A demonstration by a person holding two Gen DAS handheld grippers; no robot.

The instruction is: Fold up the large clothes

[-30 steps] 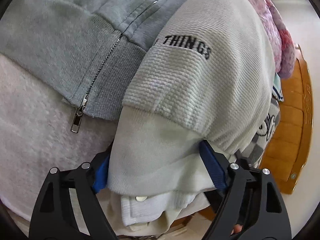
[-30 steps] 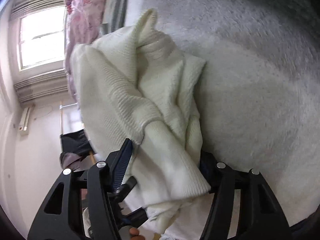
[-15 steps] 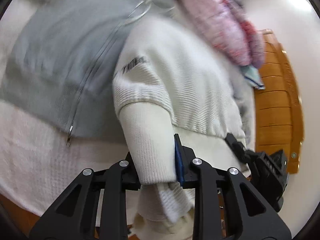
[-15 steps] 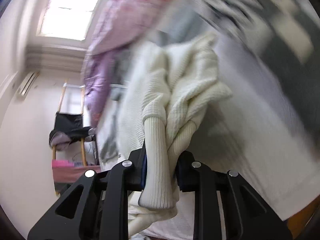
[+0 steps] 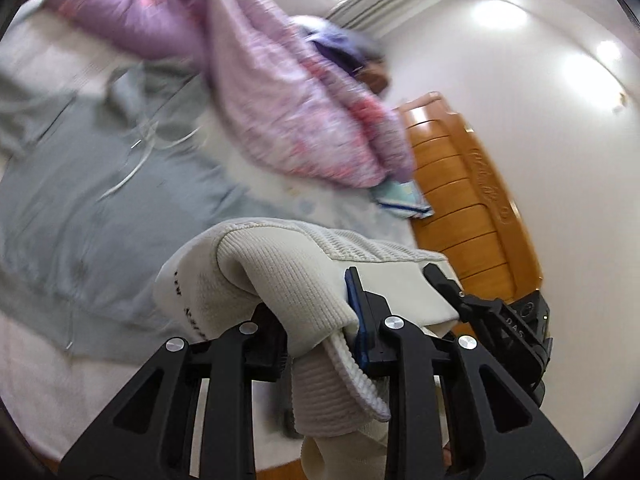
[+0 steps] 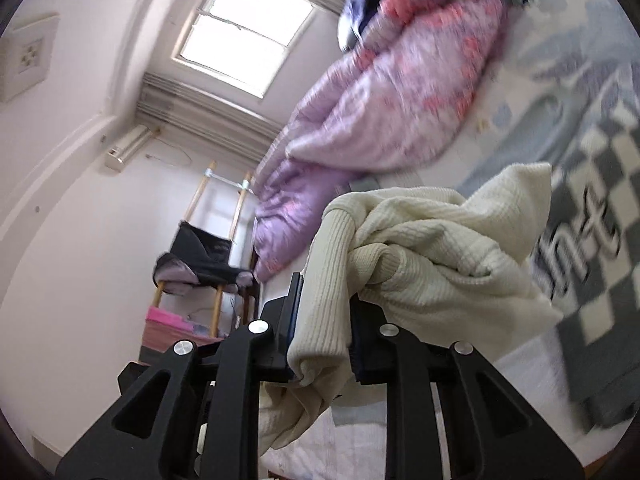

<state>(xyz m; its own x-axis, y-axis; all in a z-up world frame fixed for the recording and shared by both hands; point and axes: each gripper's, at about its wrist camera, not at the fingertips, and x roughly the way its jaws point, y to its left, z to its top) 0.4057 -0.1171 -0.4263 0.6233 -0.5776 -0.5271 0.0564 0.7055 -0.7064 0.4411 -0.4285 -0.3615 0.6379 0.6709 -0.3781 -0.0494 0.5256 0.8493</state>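
Cream knit sweater (image 5: 280,276) lettering mostly folded out of sight; bedding blurred. Left gripper (image 5: 320,320) clamps a ribbed cuff, right gripper (image 6: 324,320) clamps another cuff (image 6: 328,280), the sweater bunched above the bed. Beyond the sweater: grey zip hoodie (image 5: 100,208), purple quilt (image 6: 380,92), wooden headboard (image 5: 472,200), window (image 6: 244,36).

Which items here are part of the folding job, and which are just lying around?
In the job: cream sweater, gripped by the left claw and the right claw.

Lying about: grey hoodie, pink quilt, checkered garment, wooden headboard, drying rack.
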